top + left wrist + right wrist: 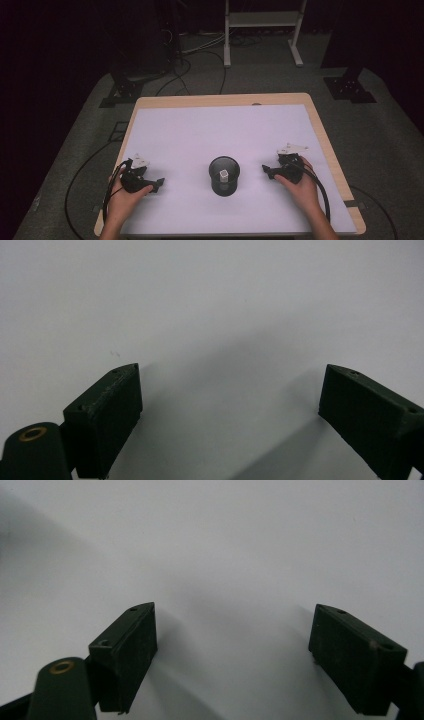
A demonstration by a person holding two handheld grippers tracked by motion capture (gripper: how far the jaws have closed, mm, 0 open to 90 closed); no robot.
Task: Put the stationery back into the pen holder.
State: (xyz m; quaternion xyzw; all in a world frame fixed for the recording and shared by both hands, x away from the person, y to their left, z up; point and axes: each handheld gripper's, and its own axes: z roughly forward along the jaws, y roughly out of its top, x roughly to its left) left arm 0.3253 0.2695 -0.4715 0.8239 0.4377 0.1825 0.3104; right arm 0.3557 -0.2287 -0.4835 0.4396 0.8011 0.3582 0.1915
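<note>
- The black mesh cup [224, 176] stands upright on the white bench [200, 130], near its front edge and midway between the two hands, touched by neither.
- A small white block [224, 175] sits inside the cup; what exactly it is cannot be told.
- The left gripper [156, 184] rests low on the bench, well left of the cup, jaws spread wide with nothing between them; its own view [227, 405] looks onto bare white surface.
- The right gripper [267, 170] sits to the right of the cup, also wide and empty, as its own view [232, 640] confirms.
- The step in hand looks like a first reach for the cup.
- To do it well, bring one gripper in level, straddle the rim or wall squarely, and close gently, since light mesh would likely tip or slide if nudged.
- The other gripper can steady the far side.
</note>
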